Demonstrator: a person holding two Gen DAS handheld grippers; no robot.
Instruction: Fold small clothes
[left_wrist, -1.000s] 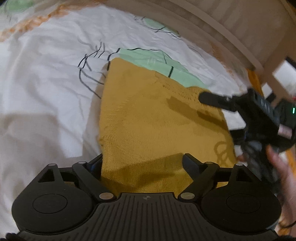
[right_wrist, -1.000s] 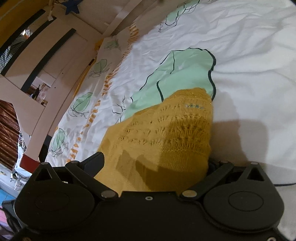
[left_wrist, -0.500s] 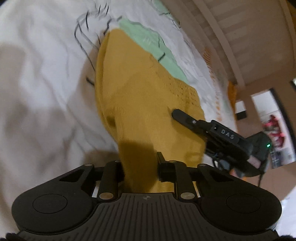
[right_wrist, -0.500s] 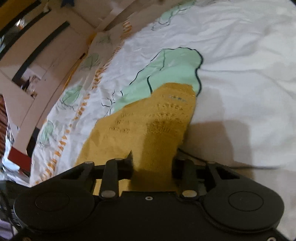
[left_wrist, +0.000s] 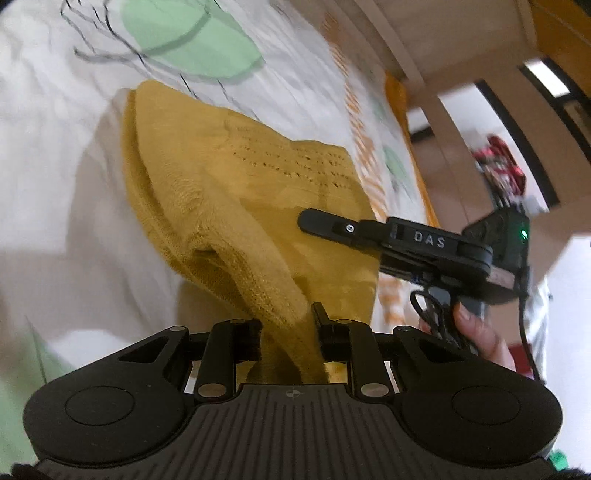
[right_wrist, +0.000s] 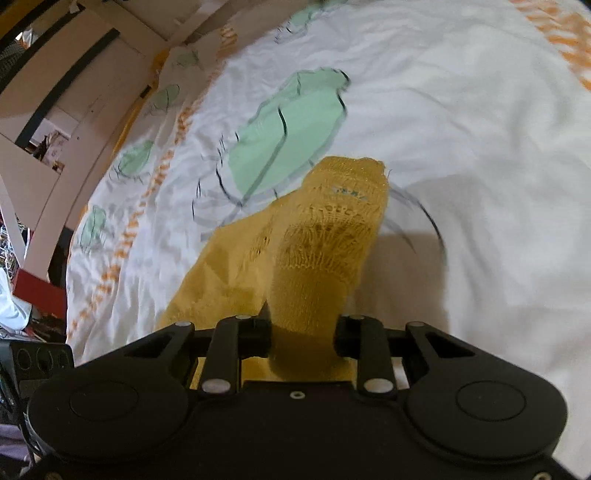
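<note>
A: Where is the left wrist view looking from?

B: It is sitting just behind the left gripper (left_wrist: 288, 332), looking close down along the fingers across the bed sheet (left_wrist: 55, 155) toward its orange-striped edge.

A: And the right wrist view?

B: It is riding behind the right gripper (right_wrist: 303, 332), facing over the sheet's middle. Both are sharing the yellow knit garment (left_wrist: 258, 192).

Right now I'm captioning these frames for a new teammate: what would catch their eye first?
The mustard-yellow knit garment in the middle of both views, standing out against the white bedsheet with green leaf prints. Both grippers are clamped on it: the left gripper pinches a bunched edge at the bottom of its view, and the right gripper grips the openwork-patterned end.
</note>
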